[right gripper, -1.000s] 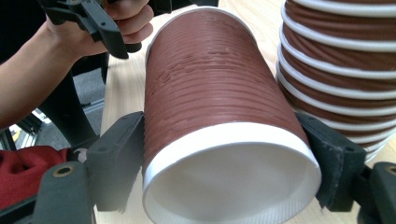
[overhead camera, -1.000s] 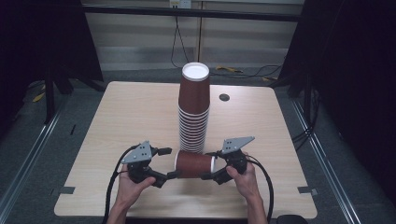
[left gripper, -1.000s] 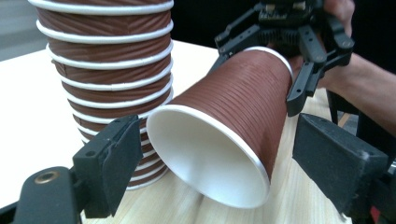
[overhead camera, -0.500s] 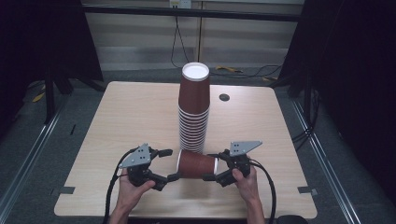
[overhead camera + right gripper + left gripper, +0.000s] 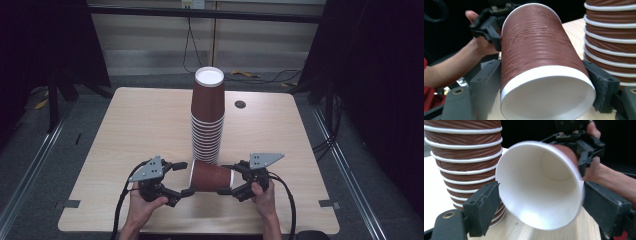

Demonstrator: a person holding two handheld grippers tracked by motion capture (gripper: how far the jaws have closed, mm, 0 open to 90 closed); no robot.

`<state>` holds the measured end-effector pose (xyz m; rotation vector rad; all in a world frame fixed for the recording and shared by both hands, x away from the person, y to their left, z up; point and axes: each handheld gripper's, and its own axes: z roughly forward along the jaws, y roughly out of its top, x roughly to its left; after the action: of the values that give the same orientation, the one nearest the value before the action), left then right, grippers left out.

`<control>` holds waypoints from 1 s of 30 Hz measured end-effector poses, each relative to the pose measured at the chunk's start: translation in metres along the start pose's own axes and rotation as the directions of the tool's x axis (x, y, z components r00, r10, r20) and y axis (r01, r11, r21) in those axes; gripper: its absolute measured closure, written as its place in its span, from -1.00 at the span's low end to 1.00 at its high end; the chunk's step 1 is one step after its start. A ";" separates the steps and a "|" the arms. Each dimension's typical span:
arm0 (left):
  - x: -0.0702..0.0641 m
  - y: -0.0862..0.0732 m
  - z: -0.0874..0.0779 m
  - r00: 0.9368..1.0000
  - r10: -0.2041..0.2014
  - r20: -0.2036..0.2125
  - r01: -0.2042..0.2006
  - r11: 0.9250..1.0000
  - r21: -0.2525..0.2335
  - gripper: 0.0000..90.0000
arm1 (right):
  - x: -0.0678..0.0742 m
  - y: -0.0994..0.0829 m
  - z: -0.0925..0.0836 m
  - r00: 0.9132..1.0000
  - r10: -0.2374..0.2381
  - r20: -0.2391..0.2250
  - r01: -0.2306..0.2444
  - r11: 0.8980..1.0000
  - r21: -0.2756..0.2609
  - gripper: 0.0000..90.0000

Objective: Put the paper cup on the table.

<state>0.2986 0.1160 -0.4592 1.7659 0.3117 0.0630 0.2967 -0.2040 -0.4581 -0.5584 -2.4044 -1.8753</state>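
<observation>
Paper cup (image 5: 211, 176) lies on its side between both grippers, just in front of the cup stack (image 5: 207, 116) on the surface (image 5: 125, 125). Right gripper (image 5: 227, 179) pinches its base end; left gripper (image 5: 184, 177), jaws just opening, stands spread around the rim.

Black hand-held gripper (image 5: 179, 179) pair with grey three-cornered top plates, trailing black cables, bare forearms.

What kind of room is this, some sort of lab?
Probably a lab or recording bay, not a home. A bare wooden table stands between dark curtains, with cables on the grey floor behind it. On it is a tall cup stack, and a person's hand-held grippers meet at one cup.
</observation>
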 end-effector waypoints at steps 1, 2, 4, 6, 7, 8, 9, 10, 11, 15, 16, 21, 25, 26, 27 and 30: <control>0.000 0.000 0.001 1.000 -0.005 0.000 0.005 1.000 0.003 -0.72 | 0.001 0.000 0.000 1.000 -0.003 -0.004 0.003 1.000 0.005 -0.50; 0.001 -0.001 0.002 1.000 -0.007 0.002 0.007 1.000 0.003 -0.77 | 0.002 0.001 0.000 1.000 -0.007 -0.005 0.007 1.000 0.004 -0.50; 0.002 -0.002 0.006 1.000 -0.017 -0.023 0.018 1.000 0.016 -0.92 | 0.002 0.001 0.000 1.000 -0.010 -0.010 0.010 1.000 0.003 -0.49; 0.002 -0.002 0.009 1.000 -0.019 -0.018 0.019 0.999 0.032 -0.99 | 0.002 0.001 0.001 1.000 -0.012 -0.017 0.012 1.000 0.000 -0.49; 0.003 -0.002 0.011 1.000 -0.019 0.004 0.019 0.999 0.033 -0.98 | 0.001 0.001 0.002 1.000 -0.009 -0.019 0.009 1.000 0.007 -0.49; 0.003 -0.003 0.012 1.000 -0.016 0.014 0.016 0.999 0.033 -0.95 | 0.001 0.000 0.003 1.000 -0.009 -0.021 0.009 1.000 0.009 -0.49; 0.002 -0.003 0.012 1.000 -0.015 0.023 0.015 0.999 0.031 -0.92 | 0.001 0.000 0.003 1.000 -0.008 -0.026 0.009 1.000 0.013 -0.49; 0.002 -0.003 0.013 1.000 -0.010 0.023 0.009 1.000 0.029 -0.88 | 0.001 0.000 0.004 1.000 -0.009 -0.025 0.009 1.000 0.016 -0.49; 0.002 -0.003 0.013 1.000 -0.011 0.025 0.010 1.000 0.023 -0.87 | 0.001 0.000 0.003 1.000 -0.010 -0.021 0.010 1.000 0.012 -0.49; 0.002 -0.002 0.014 0.999 -0.007 0.036 0.007 1.000 0.007 -0.95 | 0.002 0.002 0.002 0.999 -0.014 -0.030 0.014 1.000 0.003 -0.49; 0.002 -0.002 0.014 0.999 -0.010 0.039 0.010 1.000 0.010 -1.00 | 0.002 0.002 0.001 0.999 -0.014 -0.041 0.014 1.000 -0.005 -0.49; 0.003 -0.001 0.019 0.998 -0.008 0.057 0.007 1.000 0.009 -1.00 | 0.002 0.003 0.003 0.998 -0.020 -0.056 0.019 1.000 -0.021 -0.49; 0.003 -0.001 0.022 0.997 -0.019 0.076 0.018 1.000 0.018 -0.99 | 0.002 0.004 0.005 0.998 -0.022 -0.061 0.022 1.000 -0.012 -0.48; 0.003 -0.001 0.022 0.997 -0.017 0.073 0.016 1.000 0.014 -0.99 | 0.002 0.003 0.005 0.998 -0.023 -0.061 0.022 1.000 -0.011 -0.48; 0.003 -0.001 0.022 0.997 -0.018 0.078 0.017 1.000 0.011 -0.99 | 0.002 0.003 0.005 0.998 -0.022 -0.061 0.022 1.000 -0.011 -0.48; 0.002 0.001 0.023 0.996 -0.023 0.087 0.024 1.000 -0.019 -0.99 | 0.002 0.004 0.005 0.997 -0.022 -0.074 0.020 1.000 -0.022 -0.49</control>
<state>0.3059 0.0945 -0.4635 1.7390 0.2681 -0.0270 0.2972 -0.1985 -0.4555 -0.4577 -2.3559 -1.8969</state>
